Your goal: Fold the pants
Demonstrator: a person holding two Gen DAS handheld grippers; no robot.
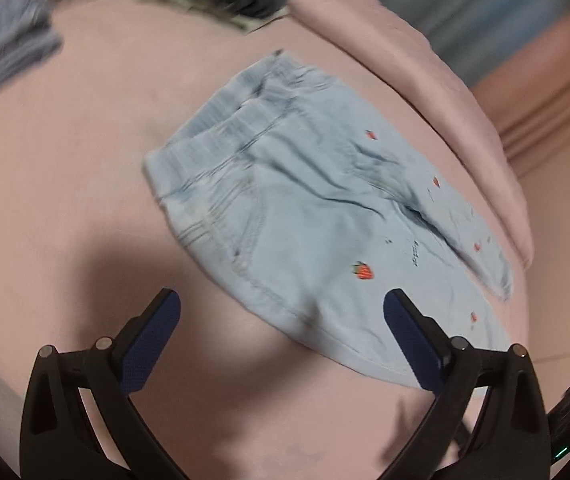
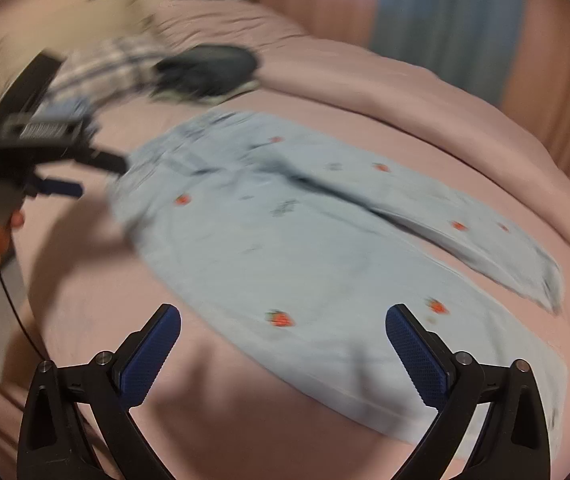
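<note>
2 legs of the light-blue strawberry-print denim pants (image 2: pixel 285 248) lie spread flat on the pink bed (image 2: pixel 425 92), mid-surface; no fold made yet. Left hand-held gripper (image 1: pixel 281 344) and right hand-held gripper (image 2: pixel 283 354) both hover released, grasping nothing.

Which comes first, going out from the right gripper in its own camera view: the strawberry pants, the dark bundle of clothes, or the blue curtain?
1. Strawberry pants, on the bed below the open right gripper.
2. Dark bundle, beyond the waistband, upper left.
3. Blue curtain, past the bed, top right.
</note>
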